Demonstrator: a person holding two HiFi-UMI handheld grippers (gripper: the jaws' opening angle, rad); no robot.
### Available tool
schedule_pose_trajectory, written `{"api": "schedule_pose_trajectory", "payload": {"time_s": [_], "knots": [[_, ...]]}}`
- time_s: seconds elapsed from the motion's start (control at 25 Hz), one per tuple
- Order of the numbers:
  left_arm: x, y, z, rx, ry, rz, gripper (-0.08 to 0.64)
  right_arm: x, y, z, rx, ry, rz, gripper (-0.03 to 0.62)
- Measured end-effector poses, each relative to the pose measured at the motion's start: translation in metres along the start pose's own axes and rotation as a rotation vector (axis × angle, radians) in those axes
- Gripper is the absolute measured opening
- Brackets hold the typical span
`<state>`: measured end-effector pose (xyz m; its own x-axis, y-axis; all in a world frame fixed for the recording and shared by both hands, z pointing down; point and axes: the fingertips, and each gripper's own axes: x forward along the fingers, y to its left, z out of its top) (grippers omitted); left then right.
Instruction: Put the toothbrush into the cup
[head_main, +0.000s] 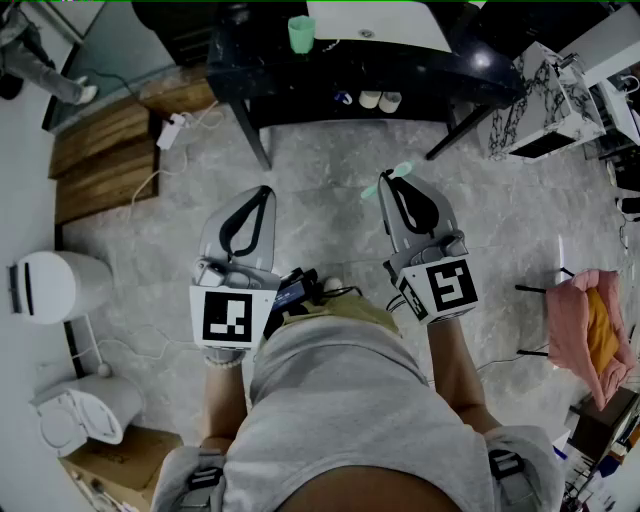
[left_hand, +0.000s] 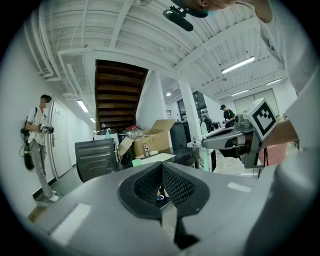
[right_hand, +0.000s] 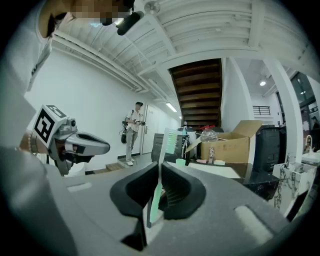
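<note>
Noted dark tabletop (head_main: 420, 70) across top of frame, white sheet (head_main: 380, 22) lying on it. Wooden planks (head_main: 100, 160) at upper left. White bin (head_main: 55, 285) at left edge. Pink cloth (head_main: 585, 335) at right edge. Grey stone floor (head_main: 330, 180) at centre.

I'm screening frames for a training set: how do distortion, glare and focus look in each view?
Head view: wide-angle bending at the edges, a glare spot on the dark table, and the cup small but distinct. Left gripper view: round fisheye frame with black corners, ceiling strip light blown out. Right gripper view: same fisheye, with the toothbrush in the right claw in sharp focus.
</note>
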<state>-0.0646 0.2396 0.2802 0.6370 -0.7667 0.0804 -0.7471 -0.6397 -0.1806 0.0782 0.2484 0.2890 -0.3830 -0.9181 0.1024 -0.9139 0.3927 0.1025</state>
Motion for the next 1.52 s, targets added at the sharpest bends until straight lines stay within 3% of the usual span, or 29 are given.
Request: {"api": "schedule_pose_trajectory", "payload": {"time_s": [0.4, 0.68, 1.52], "knots": [[-0.003, 0.002, 0.0, 0.011, 0.0, -0.002, 0.011, 0.001, 0.006, 0.002, 0.001, -0.003, 0.006, 0.021], [-0.01, 0.006, 0.001, -0.011, -0.016, 0.002, 0.011, -0.001, 0.006, 0.011, 0.055, -0.045, -0.024, 0.023], [-0.044, 0.025, -0.012, -0.004, -0.043, -0.035, 0.011, -0.008, 0.043, 0.009, 0.014, -0.042, -0.091, 0.023]]}}
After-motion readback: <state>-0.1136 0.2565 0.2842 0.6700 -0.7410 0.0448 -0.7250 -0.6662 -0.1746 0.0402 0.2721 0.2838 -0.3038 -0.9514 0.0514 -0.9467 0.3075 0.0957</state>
